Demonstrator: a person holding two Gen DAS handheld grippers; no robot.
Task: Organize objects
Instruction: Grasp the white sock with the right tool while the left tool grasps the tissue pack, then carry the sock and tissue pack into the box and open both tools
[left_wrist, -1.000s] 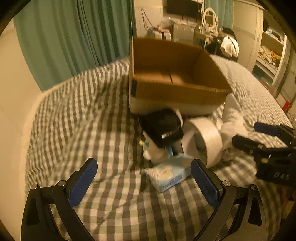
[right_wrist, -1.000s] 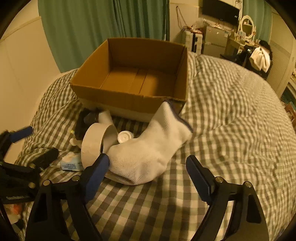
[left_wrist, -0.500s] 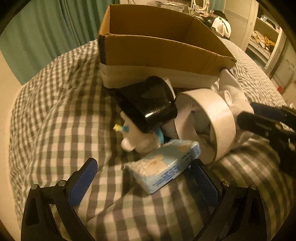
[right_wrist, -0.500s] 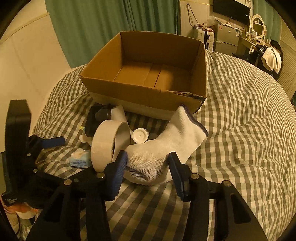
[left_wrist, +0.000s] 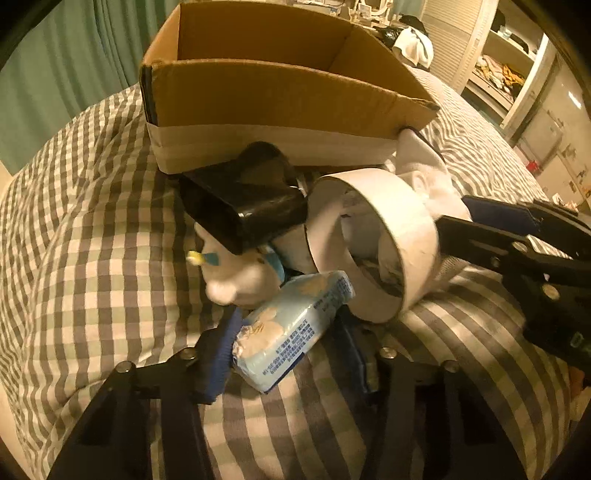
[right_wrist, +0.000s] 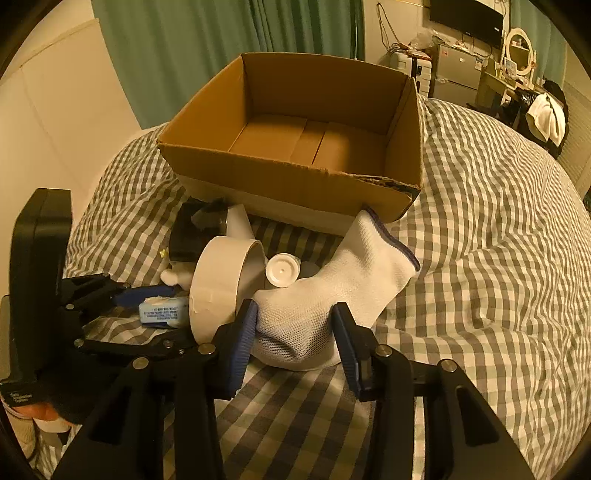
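At lower centre, the right gripper (right_wrist: 293, 341) has just been closing and is pinching the white knitted sock (right_wrist: 332, 291), apparently touching it. Upper centre, the open brown cardboard box (right_wrist: 295, 181) is sitting on the grey checked bedspread (right_wrist: 480, 258).

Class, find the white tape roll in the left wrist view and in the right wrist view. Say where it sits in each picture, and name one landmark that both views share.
Left wrist view: the white tape roll is right of centre, behind the blue packet.
Right wrist view: the roll is left of centre, beside the white sock.
Shared landmark: the cardboard box behind it.
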